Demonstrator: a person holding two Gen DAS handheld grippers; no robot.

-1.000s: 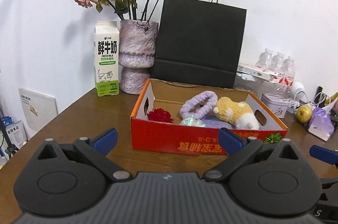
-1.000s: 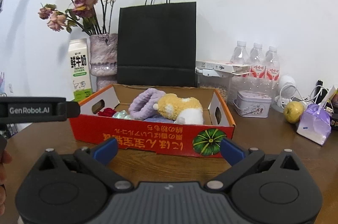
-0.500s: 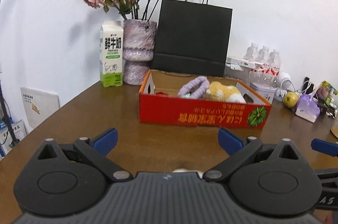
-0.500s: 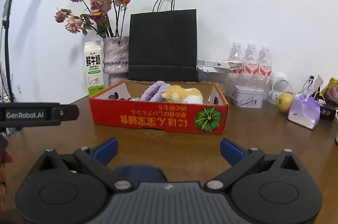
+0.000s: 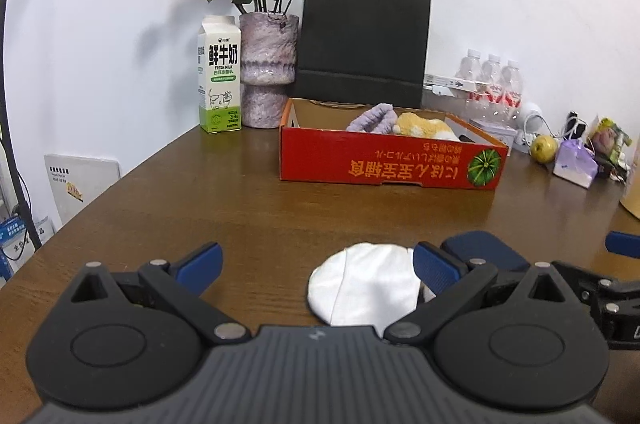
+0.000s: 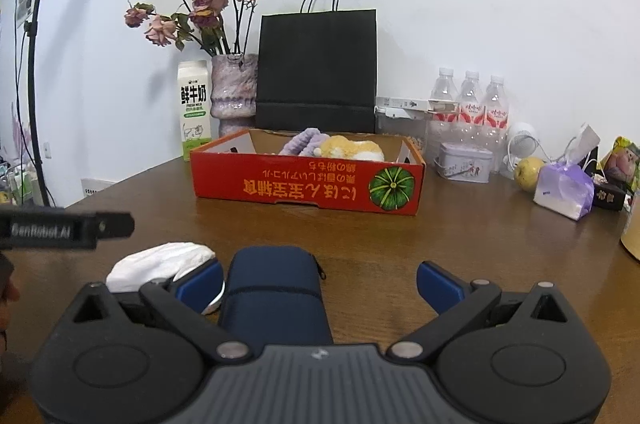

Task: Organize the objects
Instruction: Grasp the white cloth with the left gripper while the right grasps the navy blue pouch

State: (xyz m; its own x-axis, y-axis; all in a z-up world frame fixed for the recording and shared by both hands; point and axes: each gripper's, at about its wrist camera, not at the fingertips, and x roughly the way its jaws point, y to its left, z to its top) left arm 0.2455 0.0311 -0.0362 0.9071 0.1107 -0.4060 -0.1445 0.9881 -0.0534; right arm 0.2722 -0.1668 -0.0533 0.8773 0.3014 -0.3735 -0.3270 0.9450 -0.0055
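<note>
Both grippers, left gripper (image 5: 316,260) and right gripper (image 6: 320,274), had fingers spread wide, empty, over a white cloth (image 5: 362,288) and navy zip pouch (image 6: 274,288) lying side by side; farther back sat the red cardboard box (image 6: 308,186) holding plush items.

A white round cloth pouch (image 5: 362,282) lies flat on the table; a navy zipped fabric case (image 6: 274,290) lies just beside it; a red cardboard box (image 6: 308,184) stands behind

My brown wooden table (image 5: 248,208) carries a red cardboard box (image 6: 308,186), milk carton (image 5: 219,91), vase (image 5: 267,68), black paper bag (image 5: 362,40), water bottles (image 6: 470,104), tin (image 6: 464,161), white cloth (image 5: 362,284) and navy pouch (image 6: 274,288) near me.
</note>
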